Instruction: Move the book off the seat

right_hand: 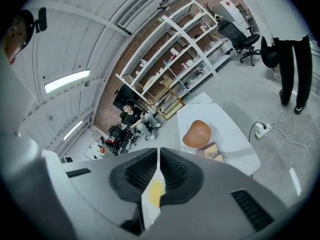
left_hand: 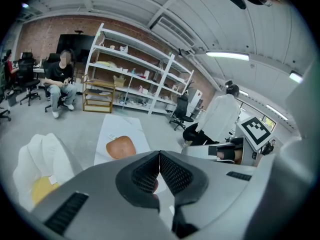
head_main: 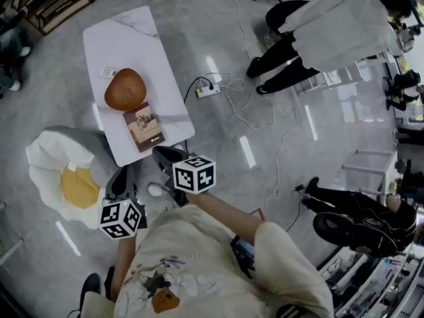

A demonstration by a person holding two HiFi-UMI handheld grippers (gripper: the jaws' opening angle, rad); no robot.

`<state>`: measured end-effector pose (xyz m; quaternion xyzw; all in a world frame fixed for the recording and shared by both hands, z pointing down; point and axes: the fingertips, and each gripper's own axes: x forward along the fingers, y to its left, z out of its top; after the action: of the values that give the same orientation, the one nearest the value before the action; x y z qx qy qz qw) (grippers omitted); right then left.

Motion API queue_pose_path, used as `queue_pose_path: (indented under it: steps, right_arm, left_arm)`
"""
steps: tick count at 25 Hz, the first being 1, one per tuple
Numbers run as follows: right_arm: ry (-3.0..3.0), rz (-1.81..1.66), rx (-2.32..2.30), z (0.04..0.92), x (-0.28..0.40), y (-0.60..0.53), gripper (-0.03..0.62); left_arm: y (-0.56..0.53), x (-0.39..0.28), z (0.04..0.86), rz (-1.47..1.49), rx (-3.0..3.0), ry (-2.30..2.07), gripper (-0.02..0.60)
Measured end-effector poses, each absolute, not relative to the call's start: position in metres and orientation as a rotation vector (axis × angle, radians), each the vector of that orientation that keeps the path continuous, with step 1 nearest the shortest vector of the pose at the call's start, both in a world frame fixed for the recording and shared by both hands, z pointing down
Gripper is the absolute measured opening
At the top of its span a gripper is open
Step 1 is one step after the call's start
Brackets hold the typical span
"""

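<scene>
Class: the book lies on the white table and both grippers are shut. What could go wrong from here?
1. The book sits close to the near edge of the table, and the right gripper hangs just beside it. A careless swing might knock the book off.
2. A power strip and loose cables lie on the floor next to the table. Stepping that way could mean a trip.

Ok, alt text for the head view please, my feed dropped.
From above: the book lies at the near end of the white table, next to a brown round object, not on the white-and-yellow seat at left. The left gripper and right gripper are shut and empty, near the person's body.
</scene>
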<state>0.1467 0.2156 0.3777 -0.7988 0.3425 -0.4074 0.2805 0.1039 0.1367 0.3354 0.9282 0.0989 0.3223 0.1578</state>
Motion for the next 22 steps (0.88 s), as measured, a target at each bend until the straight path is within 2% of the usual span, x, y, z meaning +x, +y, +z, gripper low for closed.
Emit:
queue_pose_path:
  steps: [16, 22]
  right_arm:
    - [0.961, -0.793, -2.294, 0.248, 0.083, 0.229, 0.023]
    - [0.960, -0.671, -2.444, 0.223, 0.060, 0.231, 0.009]
  left_arm:
    - [0.162, 0.052, 0.220, 0.749, 2.716, 0.469, 0.012]
    - [0.170, 0.035, 0.205, 0.696, 2.749, 0.508, 0.012]
